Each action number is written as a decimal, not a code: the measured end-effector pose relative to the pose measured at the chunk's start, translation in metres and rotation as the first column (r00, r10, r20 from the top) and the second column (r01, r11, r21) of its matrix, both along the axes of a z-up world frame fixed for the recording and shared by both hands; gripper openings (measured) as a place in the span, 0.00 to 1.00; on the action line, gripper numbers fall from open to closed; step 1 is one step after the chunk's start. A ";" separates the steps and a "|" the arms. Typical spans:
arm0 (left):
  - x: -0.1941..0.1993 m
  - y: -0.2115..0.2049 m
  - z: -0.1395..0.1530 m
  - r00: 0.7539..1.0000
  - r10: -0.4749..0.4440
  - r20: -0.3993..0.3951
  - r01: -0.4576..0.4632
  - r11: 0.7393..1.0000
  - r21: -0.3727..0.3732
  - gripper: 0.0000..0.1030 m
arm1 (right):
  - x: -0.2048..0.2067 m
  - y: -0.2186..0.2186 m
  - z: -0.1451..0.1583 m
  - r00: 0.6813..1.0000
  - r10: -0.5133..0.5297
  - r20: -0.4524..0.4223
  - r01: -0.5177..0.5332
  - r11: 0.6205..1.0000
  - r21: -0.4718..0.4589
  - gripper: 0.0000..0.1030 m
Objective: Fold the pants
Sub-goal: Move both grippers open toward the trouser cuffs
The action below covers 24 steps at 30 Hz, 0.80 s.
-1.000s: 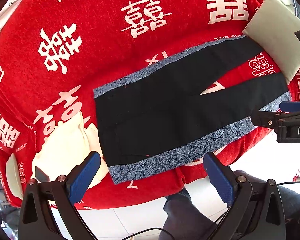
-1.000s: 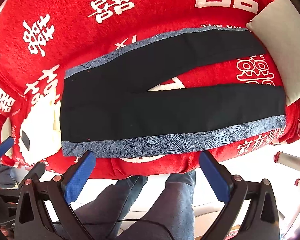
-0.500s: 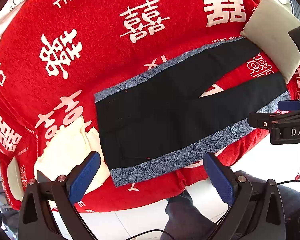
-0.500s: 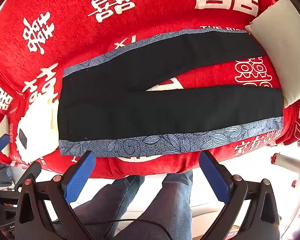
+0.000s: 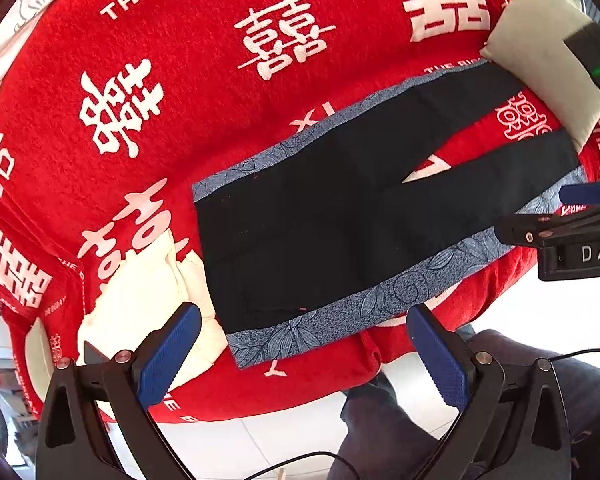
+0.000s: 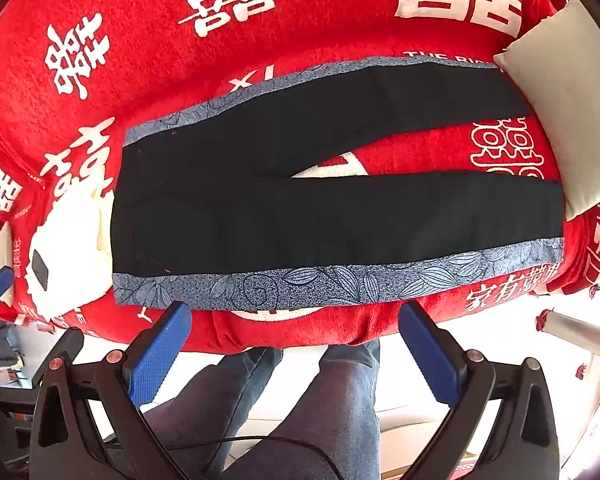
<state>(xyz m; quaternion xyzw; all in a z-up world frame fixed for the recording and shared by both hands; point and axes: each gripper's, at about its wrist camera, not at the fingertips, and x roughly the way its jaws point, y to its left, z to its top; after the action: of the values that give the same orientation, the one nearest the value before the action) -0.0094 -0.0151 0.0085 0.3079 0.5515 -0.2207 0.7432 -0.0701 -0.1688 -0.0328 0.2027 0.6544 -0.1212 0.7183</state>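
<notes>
The pants [image 6: 320, 208] lie spread flat on a red blanket [image 6: 300, 20] printed with white characters, black with a blue leaf-patterned band along each outer side. The two legs splay apart in a narrow V, showing a wedge of blanket between them.

The right gripper [image 6: 294, 354] hovers with its jaws wide apart and nothing between them. The near blue band of the pants lies just beyond the jaw tips, spanning the gap between them and reaching past both sides; the waist end lies beyond the left jaw, the leg ends far beyond the right jaw, close to a pale cushion [image 6: 560, 120].

The left gripper [image 5: 304, 356] also has its jaws spread wide, holding nothing. From it, the waist corner of the pants [image 5: 340, 216] sits just ahead, between the jaw tips, and the legs run away up to the right. A cream cloth [image 5: 140, 292] lies on the blanket just beyond the left jaw, beside the waistband. The person's legs [image 6: 300, 400] in dark jeans show below the right gripper's jaws.
</notes>
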 end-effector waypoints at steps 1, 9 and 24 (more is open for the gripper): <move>-0.001 0.000 -0.001 1.000 -0.006 0.000 0.006 1.000 0.005 1.00 | 0.000 0.000 0.000 1.000 0.002 -0.002 -0.002 1.000 0.000 1.00; 0.005 0.007 -0.004 0.999 0.036 -0.016 -0.036 0.999 0.014 1.00 | 0.003 0.003 -0.003 1.000 0.018 -0.014 -0.018 1.000 -0.001 1.00; 0.027 0.025 -0.008 0.983 0.177 -0.039 -0.179 0.983 -0.039 1.00 | 0.013 0.003 0.007 0.998 0.067 0.021 -0.065 0.996 -0.060 1.00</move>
<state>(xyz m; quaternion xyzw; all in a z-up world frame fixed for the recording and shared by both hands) 0.0173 0.0102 0.0003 0.2375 0.5850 -0.1705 0.7565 -0.0576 -0.1659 -0.0256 0.1610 0.6484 -0.1145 0.7352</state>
